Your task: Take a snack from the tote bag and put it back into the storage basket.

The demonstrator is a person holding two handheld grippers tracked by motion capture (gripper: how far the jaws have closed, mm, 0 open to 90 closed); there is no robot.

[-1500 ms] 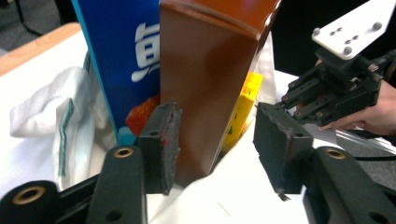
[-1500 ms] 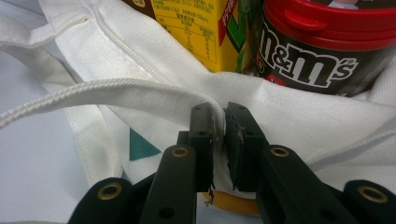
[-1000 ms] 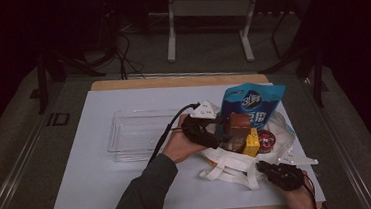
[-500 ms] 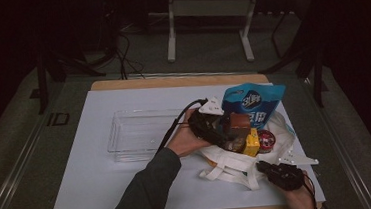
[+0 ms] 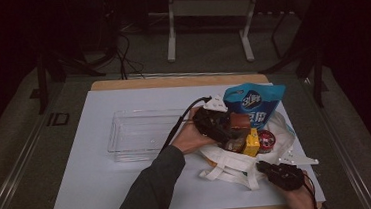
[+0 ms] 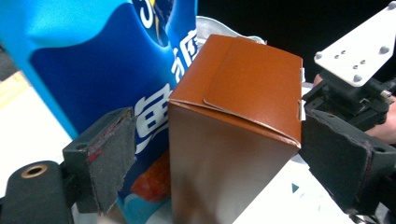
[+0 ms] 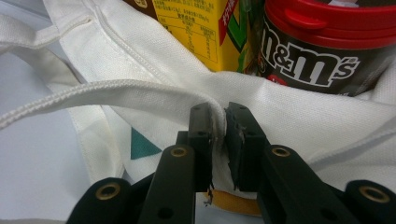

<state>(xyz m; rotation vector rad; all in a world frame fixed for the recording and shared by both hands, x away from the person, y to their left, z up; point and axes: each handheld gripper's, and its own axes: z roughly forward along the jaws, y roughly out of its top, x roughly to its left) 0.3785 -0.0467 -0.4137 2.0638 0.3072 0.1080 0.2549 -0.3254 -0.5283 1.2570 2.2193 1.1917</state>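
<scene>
A white tote bag (image 5: 228, 162) lies at the table's right with its mouth open. In it are a blue pouch (image 5: 254, 101), a brown box (image 5: 240, 122), a yellow carton (image 5: 251, 143) and a red-lidded M&M's jar (image 5: 266, 139). My left gripper (image 5: 228, 126) is open at the bag's mouth. Its pads (image 6: 105, 154) flank the brown box (image 6: 233, 126), with a gap on the pouch (image 6: 93, 60) side. My right gripper (image 7: 218, 126) is shut on the bag's cloth rim (image 7: 289, 107), just below the carton (image 7: 201, 32) and jar (image 7: 317, 51).
A clear plastic tray (image 5: 140, 133) sits on the white mat left of the bag, close to my left forearm. The bag's handles (image 5: 224, 174) trail toward the front edge. The right gripper (image 5: 266, 167) is near the table's front right corner.
My left gripper has moved right, from beside the bag into its mouth, and now straddles the brown box. The right gripper has kept its hold on the bag's rim.
</scene>
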